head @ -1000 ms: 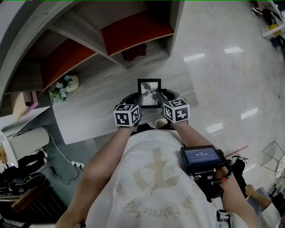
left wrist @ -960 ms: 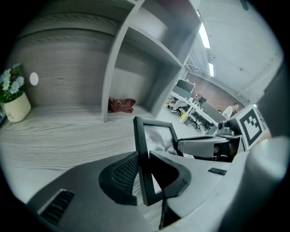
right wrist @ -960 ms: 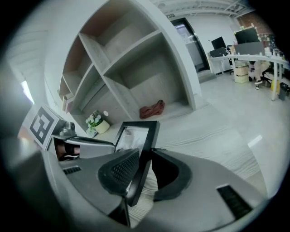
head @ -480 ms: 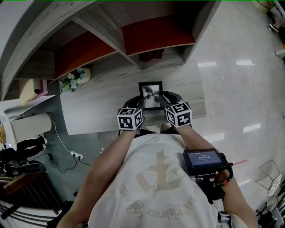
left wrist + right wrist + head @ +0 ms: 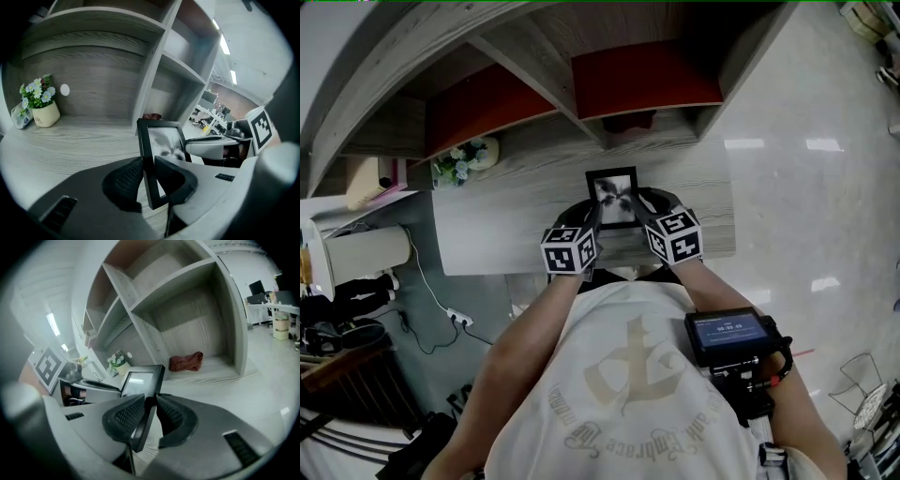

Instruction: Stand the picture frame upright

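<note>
Picture frame (image 5: 612,195) roughly upright over desk (image 5: 502,230). Left gripper (image 5: 146,176) pinching its left edge; right gripper (image 5: 150,414) pinching right edge.

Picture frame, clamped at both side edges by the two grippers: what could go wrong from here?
The left gripper and right gripper each pinch only a thin edge of the picture frame, so it could slip or twist. No back stand shows in any view; released like this, it may fall flat on the desk.
</note>
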The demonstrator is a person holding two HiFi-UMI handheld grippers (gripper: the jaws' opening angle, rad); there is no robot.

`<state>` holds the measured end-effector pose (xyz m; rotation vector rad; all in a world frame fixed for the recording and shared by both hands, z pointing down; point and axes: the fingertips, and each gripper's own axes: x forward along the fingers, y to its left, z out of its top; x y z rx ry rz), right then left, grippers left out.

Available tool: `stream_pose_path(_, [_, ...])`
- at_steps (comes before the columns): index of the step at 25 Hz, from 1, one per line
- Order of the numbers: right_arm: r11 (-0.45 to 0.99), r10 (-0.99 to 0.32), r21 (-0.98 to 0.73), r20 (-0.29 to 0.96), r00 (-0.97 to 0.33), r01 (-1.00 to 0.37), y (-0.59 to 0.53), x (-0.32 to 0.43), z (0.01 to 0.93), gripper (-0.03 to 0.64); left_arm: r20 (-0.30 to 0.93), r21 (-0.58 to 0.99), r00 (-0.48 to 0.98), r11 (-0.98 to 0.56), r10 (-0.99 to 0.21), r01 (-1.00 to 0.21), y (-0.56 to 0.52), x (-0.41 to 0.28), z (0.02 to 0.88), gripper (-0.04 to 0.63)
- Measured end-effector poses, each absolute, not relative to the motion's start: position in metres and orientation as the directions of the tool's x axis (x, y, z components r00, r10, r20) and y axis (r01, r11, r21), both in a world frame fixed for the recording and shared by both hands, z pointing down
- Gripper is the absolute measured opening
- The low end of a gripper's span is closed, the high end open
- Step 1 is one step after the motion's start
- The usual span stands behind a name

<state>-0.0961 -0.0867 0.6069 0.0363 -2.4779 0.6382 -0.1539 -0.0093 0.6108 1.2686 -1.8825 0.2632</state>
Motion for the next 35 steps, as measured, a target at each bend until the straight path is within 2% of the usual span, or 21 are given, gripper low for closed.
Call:
stream_pose_path(10, [0.903,0.15,-0.415,0.548,-0.823,-0.111,-0.071,-0.117,0.615,0.083,0.719,0.289,-0.165,0.506,-0.675,-0.812,0.01,-0.17,0.621,0.081])
stream_pose_path(25, [0.943,0.078,-0.315,0.518,-0.852,-0.105,-0.101,-0.139,0.591,0.08,0.663,0.272,-0.181,0.459,-0.726,-0.846,-0.022,-0.194,0.601,0.077])
stream_pose_path(35, [0.955,0.062,-0.28,0.519,-0.853,-0.1,-0.116,-0.156,0.589,0.074,0.668,0.257,-0.195,0.468,-0.718,-0.845,-0.037,-0.215,0.603,0.075])
